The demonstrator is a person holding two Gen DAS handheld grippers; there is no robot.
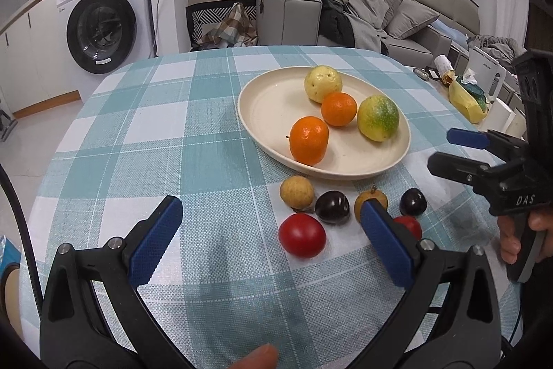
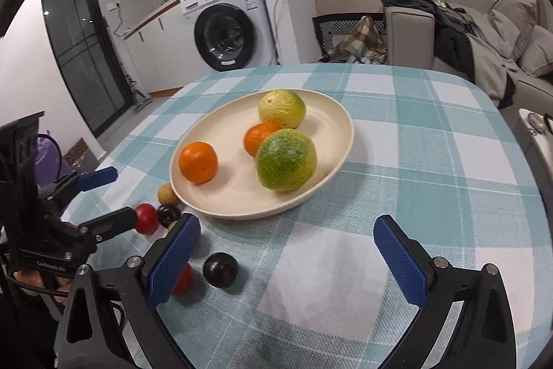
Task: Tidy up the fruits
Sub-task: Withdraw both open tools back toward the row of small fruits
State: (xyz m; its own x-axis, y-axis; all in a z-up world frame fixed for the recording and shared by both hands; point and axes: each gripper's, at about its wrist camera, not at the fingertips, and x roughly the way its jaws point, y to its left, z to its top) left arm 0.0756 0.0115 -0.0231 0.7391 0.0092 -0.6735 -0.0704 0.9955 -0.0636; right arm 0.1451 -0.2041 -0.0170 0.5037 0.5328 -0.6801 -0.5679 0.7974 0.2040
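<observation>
A cream plate [image 1: 269,113] [image 2: 221,196] on the checked table holds two oranges [image 1: 308,140] [image 1: 338,109], a yellow fruit [image 1: 322,83] and a green-yellow fruit [image 1: 377,117] [image 2: 286,159]. In front of the plate lie small fruits: two tan ones [image 1: 296,192] [image 1: 375,197], two dark plums [image 1: 332,207] [image 1: 413,202] and two red ones [image 1: 301,235] [image 1: 411,225]. My left gripper [image 1: 273,223] is open and empty, just short of them. My right gripper [image 2: 287,241] is open and empty beside the plate; it also shows in the left wrist view [image 1: 446,151].
The round table [image 1: 155,113] carries a teal checked cloth. Beyond it stand a washing machine [image 1: 103,19], a chair with cloth [image 1: 224,23] and a grey sofa [image 1: 380,12] with clothes. A side table with clutter [image 1: 466,92] stands at the right.
</observation>
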